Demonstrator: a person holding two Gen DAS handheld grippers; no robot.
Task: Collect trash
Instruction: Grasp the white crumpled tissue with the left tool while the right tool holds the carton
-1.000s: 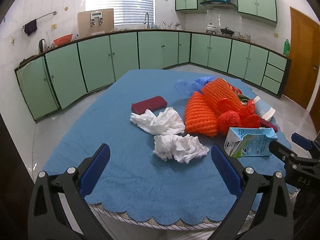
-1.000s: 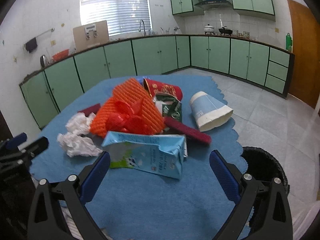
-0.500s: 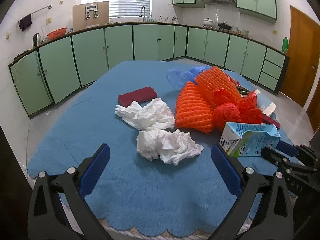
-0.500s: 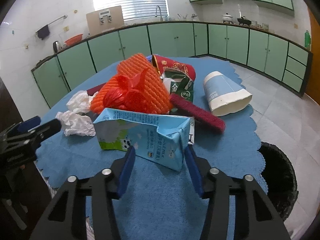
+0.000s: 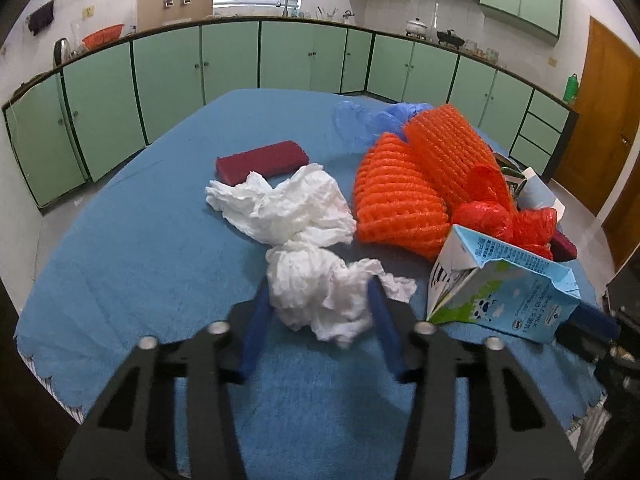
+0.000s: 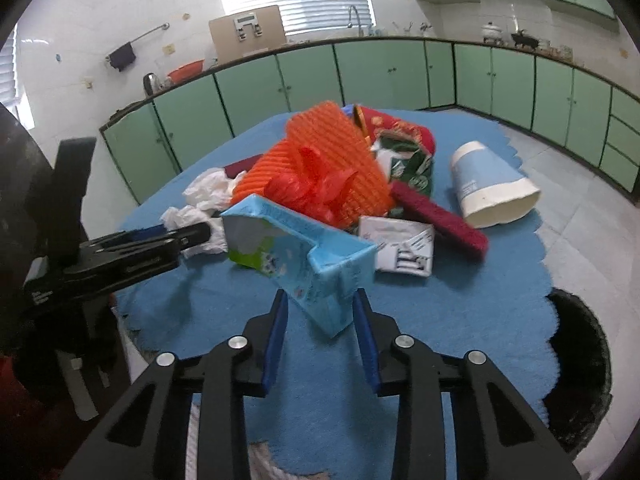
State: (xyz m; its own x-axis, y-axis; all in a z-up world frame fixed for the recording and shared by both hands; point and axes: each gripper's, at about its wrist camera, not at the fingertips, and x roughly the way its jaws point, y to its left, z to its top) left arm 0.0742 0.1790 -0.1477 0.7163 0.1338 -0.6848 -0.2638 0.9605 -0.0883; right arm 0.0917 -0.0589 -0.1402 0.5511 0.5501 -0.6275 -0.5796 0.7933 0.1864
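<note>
The right gripper is closing on the milk carton, pads against its near end; the left gripper is closing around a crumpled tissue, which sits between its pads. By my judgement collecting has barely begun: nothing visibly lies in the black bin beside the blue table cloth. Left on the cloth are orange foam netting, a pale paper cup, a second tissue, dark-red pads and small wrappers. The netting crowds both targets.
</note>
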